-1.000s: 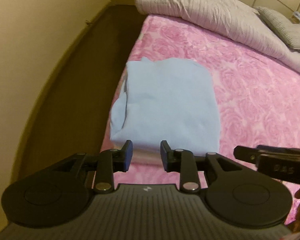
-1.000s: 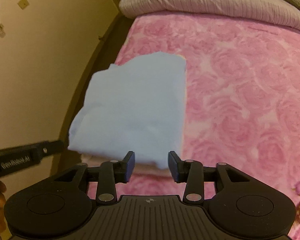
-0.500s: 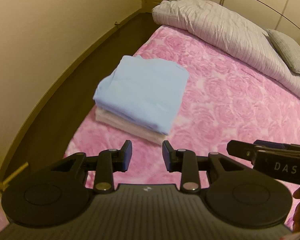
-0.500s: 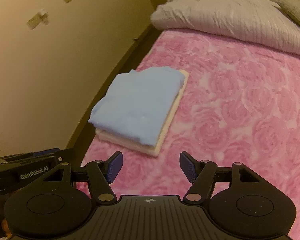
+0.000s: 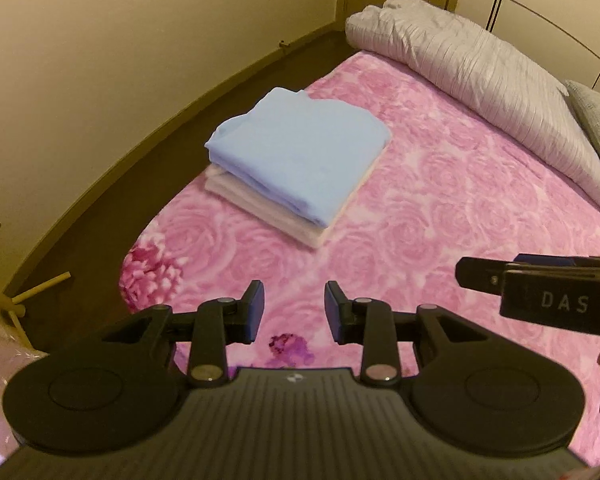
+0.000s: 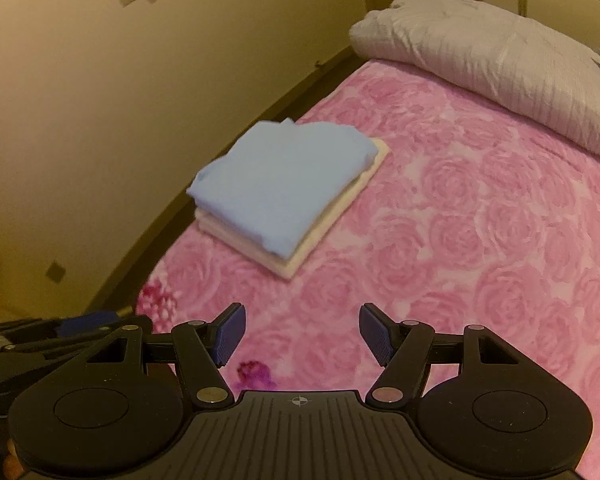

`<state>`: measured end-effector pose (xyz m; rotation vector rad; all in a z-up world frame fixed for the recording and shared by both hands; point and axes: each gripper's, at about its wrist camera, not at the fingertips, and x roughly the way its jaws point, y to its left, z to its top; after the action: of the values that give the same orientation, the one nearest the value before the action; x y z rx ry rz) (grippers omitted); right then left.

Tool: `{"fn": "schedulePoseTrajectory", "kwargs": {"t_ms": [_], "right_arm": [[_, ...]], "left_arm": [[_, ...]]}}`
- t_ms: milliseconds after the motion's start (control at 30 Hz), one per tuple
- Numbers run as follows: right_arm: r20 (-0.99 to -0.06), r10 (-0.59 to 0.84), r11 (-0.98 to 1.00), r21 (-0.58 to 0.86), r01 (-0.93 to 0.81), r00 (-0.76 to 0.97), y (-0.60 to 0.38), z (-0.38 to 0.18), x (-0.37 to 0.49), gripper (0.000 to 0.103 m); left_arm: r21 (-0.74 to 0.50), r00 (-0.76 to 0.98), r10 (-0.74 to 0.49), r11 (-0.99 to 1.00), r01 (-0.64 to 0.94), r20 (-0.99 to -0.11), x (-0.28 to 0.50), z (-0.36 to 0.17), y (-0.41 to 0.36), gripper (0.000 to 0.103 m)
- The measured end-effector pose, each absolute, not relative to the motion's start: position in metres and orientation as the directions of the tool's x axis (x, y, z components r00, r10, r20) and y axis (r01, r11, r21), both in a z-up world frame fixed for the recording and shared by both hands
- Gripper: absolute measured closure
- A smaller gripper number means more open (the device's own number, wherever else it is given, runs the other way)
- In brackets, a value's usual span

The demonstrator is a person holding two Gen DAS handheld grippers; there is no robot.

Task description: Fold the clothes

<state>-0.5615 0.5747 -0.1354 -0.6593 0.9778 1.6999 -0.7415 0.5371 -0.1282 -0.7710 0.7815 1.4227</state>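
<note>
Blue folded garment [image 5: 300, 156] lies on a cream folded one [image 6: 332, 216] near the edge of the pink rose-patterned bed [image 5: 460, 216]. Left tool [image 5: 295, 312] and right tool [image 6: 300, 338] both angle downward over the bedcover, well short of the stack, jaws apart and empty, the right's gap wider.

Both grippers are matte black plastic: a ribbed central body with a small crosshair mark, a round disc housing on each side, and linkage arms pinned with silver rivets. The left gripper [image 5: 294, 312] has dark fingers [image 5: 255, 310]; the right gripper [image 6: 301, 338] carries ribbed dark-blue fingers [image 6: 230, 332]. Seen side-on, the right gripper's casing bears white letters "DAS".
</note>
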Motion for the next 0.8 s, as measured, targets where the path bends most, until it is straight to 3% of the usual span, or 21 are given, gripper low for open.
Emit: {"fn": "schedulePoseTrajectory", "kwargs": {"t_ms": [800], "right_arm": [[-0.830, 0.415, -0.270, 0.279, -0.922, -0.372, 0.645, -0.148, -0.556, 0.036]], "left_arm": [[-0.005, -0.029, 0.532, -0.062, -0.998, -0.846, -0.725, -0.142, 0.608, 0.074]]}}
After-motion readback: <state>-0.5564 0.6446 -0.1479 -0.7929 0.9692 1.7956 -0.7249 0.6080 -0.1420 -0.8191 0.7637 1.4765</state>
